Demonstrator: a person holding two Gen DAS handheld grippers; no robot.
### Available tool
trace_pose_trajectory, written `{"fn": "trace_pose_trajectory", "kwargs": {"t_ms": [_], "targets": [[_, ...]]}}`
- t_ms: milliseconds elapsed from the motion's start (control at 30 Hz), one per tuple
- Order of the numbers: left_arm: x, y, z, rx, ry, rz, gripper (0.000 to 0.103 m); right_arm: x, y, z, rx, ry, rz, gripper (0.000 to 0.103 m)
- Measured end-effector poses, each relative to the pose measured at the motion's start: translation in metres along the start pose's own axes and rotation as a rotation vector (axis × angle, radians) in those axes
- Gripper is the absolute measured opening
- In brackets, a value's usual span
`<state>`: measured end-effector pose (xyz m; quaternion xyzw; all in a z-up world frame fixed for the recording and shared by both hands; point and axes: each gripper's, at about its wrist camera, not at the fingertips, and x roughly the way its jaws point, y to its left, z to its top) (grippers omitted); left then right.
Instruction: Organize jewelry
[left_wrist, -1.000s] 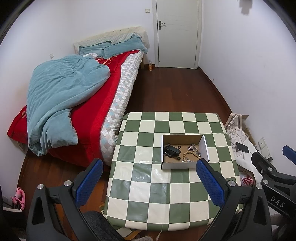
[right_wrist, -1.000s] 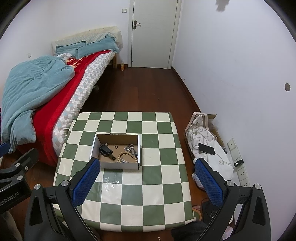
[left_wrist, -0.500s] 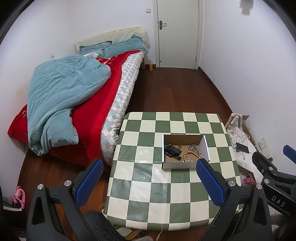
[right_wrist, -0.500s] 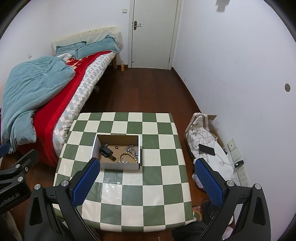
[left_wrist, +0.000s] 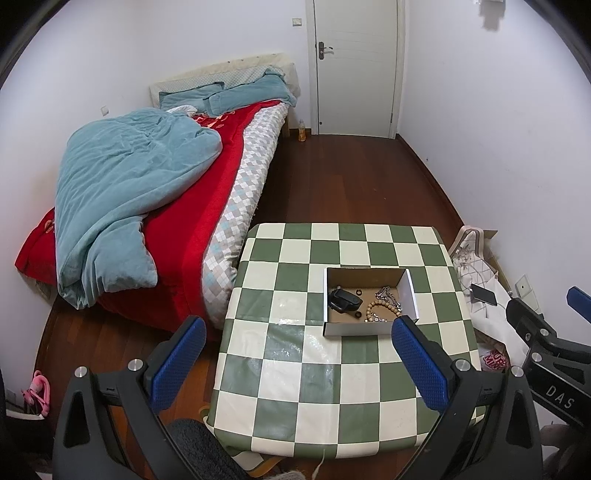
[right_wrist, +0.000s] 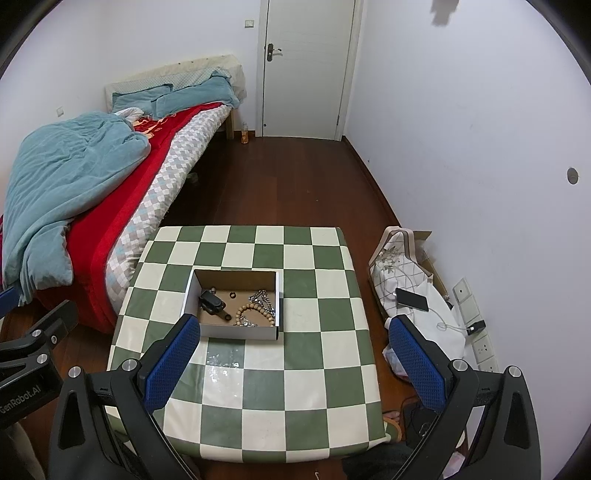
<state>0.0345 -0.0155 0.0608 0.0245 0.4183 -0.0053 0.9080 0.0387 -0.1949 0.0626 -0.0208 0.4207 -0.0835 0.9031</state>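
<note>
A shallow cardboard box (left_wrist: 369, 328) (right_wrist: 238, 332) sits on the green-and-white checkered table (left_wrist: 295, 369) (right_wrist: 325, 354). Inside lie a black clip-like piece (left_wrist: 344, 300) (right_wrist: 211, 303), a wooden bead bracelet (left_wrist: 380, 309) (right_wrist: 255, 312), a silver chain (left_wrist: 388, 294) (right_wrist: 263, 297) and small dark rings (left_wrist: 357, 293) (right_wrist: 232, 294). My left gripper (left_wrist: 297, 363) is open and empty, high above the table's near side. My right gripper (right_wrist: 291, 360) is open and empty, also held high, to the right of the box.
A bed (left_wrist: 177, 221) with a teal duvet and red cover stands left of the table. A closed white door (left_wrist: 356, 66) is at the far wall. A bag with a phone (right_wrist: 412, 299) on it and wall sockets (right_wrist: 480, 339) lie right of the table.
Both views have barely shifted; the grippers stay open and high above the table. Nothing in the box has moved.
</note>
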Motion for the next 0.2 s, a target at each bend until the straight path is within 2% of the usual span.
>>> {"fn": "trace_pose_trajectory", "kwargs": {"t_ms": [200], "targets": [[-0.0025,-0.001,0.0007,-0.007,-0.009,0.0,0.103,-0.0001,-0.0007,0.0,-0.001,0.001,0.001,0.103]]}}
